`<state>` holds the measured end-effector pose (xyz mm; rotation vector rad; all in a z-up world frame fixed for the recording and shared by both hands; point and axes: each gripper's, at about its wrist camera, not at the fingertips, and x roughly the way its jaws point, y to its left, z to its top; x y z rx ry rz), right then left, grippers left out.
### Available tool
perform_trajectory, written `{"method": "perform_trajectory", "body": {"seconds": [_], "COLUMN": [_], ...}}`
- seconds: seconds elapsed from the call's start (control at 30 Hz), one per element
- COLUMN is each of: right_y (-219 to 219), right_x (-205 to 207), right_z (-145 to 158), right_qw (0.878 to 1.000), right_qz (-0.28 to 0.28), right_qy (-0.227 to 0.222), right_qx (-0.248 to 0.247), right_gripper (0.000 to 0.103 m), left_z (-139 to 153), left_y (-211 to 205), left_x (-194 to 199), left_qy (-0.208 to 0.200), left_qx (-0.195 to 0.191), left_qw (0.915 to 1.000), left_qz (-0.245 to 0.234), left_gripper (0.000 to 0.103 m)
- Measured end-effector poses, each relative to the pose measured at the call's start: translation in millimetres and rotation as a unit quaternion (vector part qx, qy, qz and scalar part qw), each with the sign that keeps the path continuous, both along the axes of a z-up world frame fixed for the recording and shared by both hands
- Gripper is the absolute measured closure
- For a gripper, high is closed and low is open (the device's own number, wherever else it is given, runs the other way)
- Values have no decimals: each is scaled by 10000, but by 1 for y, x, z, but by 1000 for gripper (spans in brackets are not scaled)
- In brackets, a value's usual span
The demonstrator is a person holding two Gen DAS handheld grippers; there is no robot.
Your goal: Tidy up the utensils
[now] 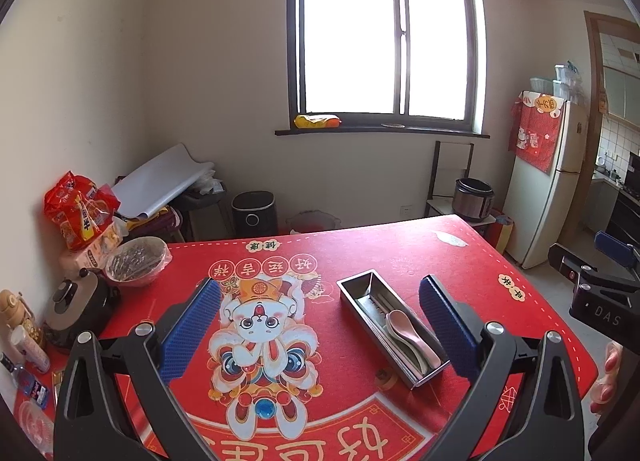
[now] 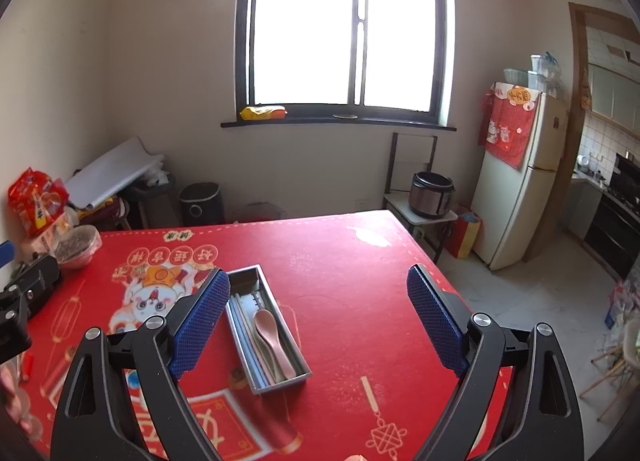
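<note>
The left claw [image 1: 320, 325] is hovering over the red surface [image 1: 400, 253] with its blue pads spread wide apart and nothing between them. The right claw [image 2: 318, 321] is likewise hanging above the surface with its pads far apart and gripping nothing.

Just beyond the claws, a metal tray [image 1: 358, 284] is lying on the surface, angled with its near end toward the right edge. A pink spoon [image 1: 404, 325] is resting inside it, in the near half, alongside other pale utensils and thin sticks lying lengthwise. In the right wrist view the tray [image 2: 245, 277] is sitting just beside the left pad, the spoon [image 2: 266, 327] in its near half.

Farther off, at the surface's left edge, a covered bowl [image 1: 138, 261] and a red snack bag [image 1: 78, 209] are standing near the wall. A window [image 1: 384, 37] is glowing on the far wall.
</note>
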<state>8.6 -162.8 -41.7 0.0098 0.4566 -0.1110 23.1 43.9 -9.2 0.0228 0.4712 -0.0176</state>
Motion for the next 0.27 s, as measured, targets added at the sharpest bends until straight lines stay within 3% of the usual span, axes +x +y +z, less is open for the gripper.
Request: {"method": "perform_trajectory", "body": {"seconds": [0.27], "right_y": [-7], "right_x": [-2], "right_z": [0], "right_qw": [10000], "right_qz": [-91], "right_qy": [-38], "right_qx": [11], "right_gripper": [16], "left_z": [-1], "left_y": [-3], "left_x": [2], "left_qy": [28], "left_qx": [-24], "left_qw": [10000], "left_qz": [-32], "left_gripper": [6]}}
